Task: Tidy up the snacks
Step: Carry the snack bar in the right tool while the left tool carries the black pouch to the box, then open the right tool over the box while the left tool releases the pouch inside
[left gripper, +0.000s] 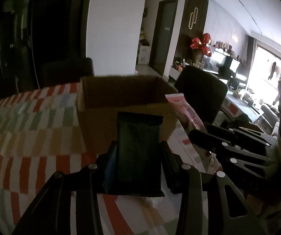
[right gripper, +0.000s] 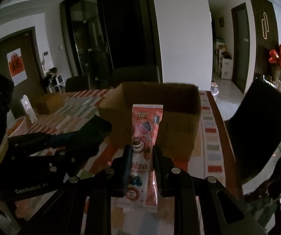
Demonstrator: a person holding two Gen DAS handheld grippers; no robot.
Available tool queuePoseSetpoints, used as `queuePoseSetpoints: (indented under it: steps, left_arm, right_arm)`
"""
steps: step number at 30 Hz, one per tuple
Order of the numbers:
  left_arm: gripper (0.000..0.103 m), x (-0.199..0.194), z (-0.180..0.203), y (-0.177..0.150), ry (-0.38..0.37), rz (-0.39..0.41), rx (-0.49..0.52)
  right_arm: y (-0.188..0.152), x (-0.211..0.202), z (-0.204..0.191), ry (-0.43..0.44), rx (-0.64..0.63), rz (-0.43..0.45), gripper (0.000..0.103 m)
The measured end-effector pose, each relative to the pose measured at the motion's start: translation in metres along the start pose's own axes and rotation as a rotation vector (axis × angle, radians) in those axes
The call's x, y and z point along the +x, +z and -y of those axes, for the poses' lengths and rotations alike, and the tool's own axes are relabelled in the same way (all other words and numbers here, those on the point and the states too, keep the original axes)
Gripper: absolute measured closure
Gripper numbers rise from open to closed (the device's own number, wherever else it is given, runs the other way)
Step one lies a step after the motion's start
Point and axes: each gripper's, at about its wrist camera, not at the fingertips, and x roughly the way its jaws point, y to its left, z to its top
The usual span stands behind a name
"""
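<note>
My left gripper [left gripper: 139,146] is shut on a dark green snack packet [left gripper: 138,148], held upright just in front of an open cardboard box [left gripper: 124,98]. My right gripper [right gripper: 142,148] is shut on a pink Toy Story lollipop packet [right gripper: 145,137], also held above the table in front of the same box [right gripper: 179,117]. The pink packet [left gripper: 187,113] and the right gripper [left gripper: 208,137] show at the right of the left wrist view. The left gripper [right gripper: 101,129] with its dark packet shows at the left of the right wrist view. I cannot see the box's floor.
The table carries a chequered cloth [left gripper: 32,117] in red, green and white. Dark chairs stand at the far side [right gripper: 134,74] and at the right [right gripper: 257,127]. A small card stand [right gripper: 28,107] and a second brown box [right gripper: 50,103] sit at the table's left.
</note>
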Motion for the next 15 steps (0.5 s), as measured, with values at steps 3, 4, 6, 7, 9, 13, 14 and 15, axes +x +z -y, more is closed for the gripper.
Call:
queuePoseSetpoints:
  steps: [3,4,6,7,9,13,14,15]
  left_arm:
    - [0.061,0.004,-0.005,0.019,0.006,0.014,0.001]
    - [0.061,0.006,-0.008,0.026,0.011,0.017,-0.002]
    - [0.061,0.01,-0.011,0.038,0.015,0.02,-0.003]
    - [0.061,0.013,-0.013,0.043,0.017,0.019,-0.004]
    - [0.061,0.018,-0.016,0.054,0.021,0.018,-0.006]
    - [0.061,0.031,-0.024,0.072,0.036,0.009,-0.011]
    - [0.061,0.035,-0.026,0.077,0.044,0.007,-0.014]
    - [0.061,0.038,-0.027,0.08,0.05,0.003,-0.017]
  right_arm:
    - [0.02,0.007,0.002,0.002,-0.003,0.012,0.08]
    - [0.026,0.009,0.004,0.003,-0.001,0.014,0.08]
    - [0.04,0.016,0.007,0.007,0.004,0.01,0.08]
    - [0.043,0.018,0.008,0.008,0.007,0.008,0.08]
    - [0.052,0.024,0.011,0.014,0.014,-0.002,0.08]
    - [0.07,0.04,0.016,0.004,0.016,-0.019,0.08]
    - [0.075,0.043,0.018,0.004,0.017,-0.023,0.08]
    - [0.08,0.048,0.02,-0.001,0.02,-0.028,0.08]
